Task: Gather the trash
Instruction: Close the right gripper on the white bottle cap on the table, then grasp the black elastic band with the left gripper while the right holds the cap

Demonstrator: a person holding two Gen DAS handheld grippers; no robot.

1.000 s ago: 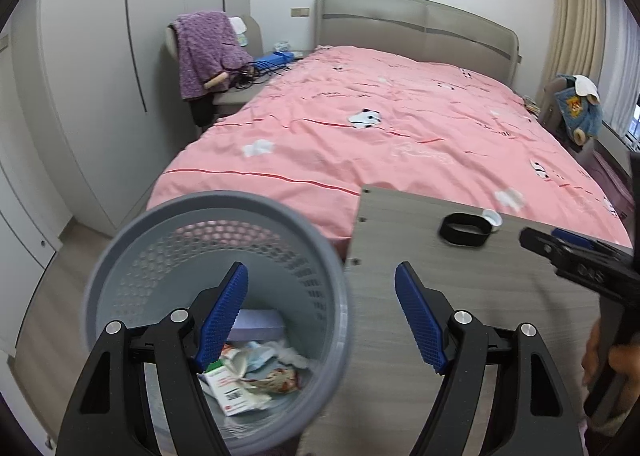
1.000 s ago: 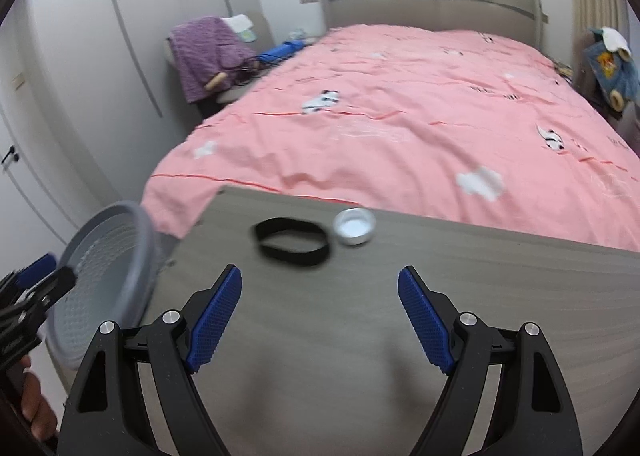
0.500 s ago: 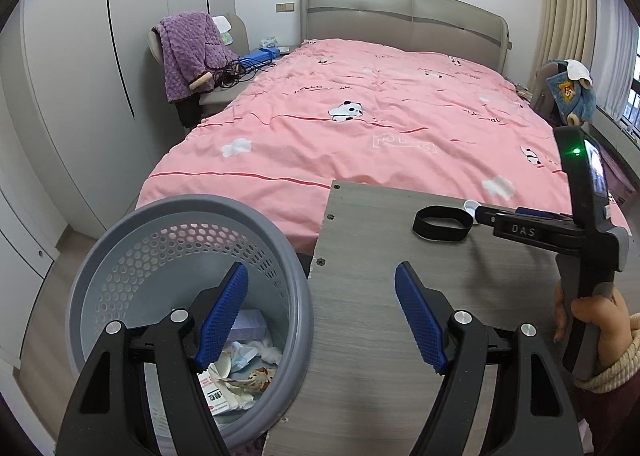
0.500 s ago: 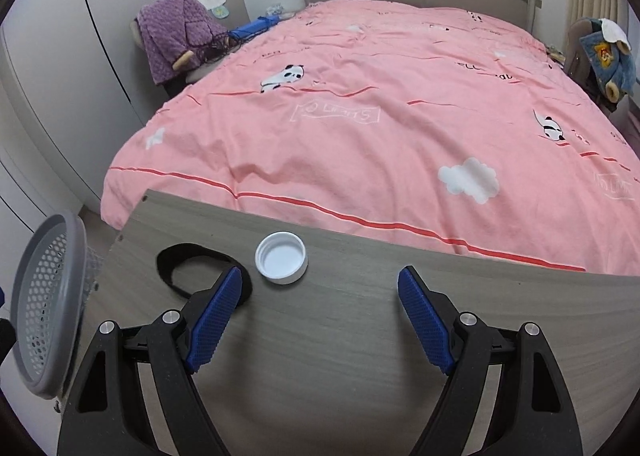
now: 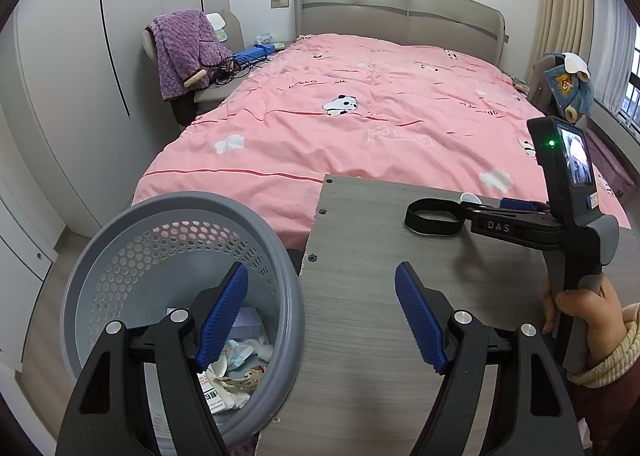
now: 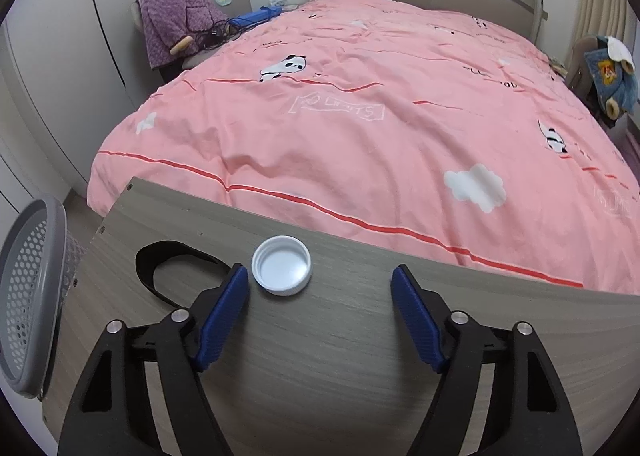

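Tongs first: the right tongs hang low over the counter, blue pads apart and closing, with nothing pressed between them yet. In the right wrist view the white bottle cap lies open side up just beyond the tips, left of centre, almost against the left pad and well clear of the right pad. Being round, the cap has no long axis to line up with; what matters is the sideways offset, so the next move probably needs a small shift toward the left of the frame and a little forward reach. A black band lies further left, partly hidden behind the left pad. The left tongs stand apart and empty at the bottom of the left wrist view, over the grey basket with trash inside. The right hand is clearly nearer the cap.
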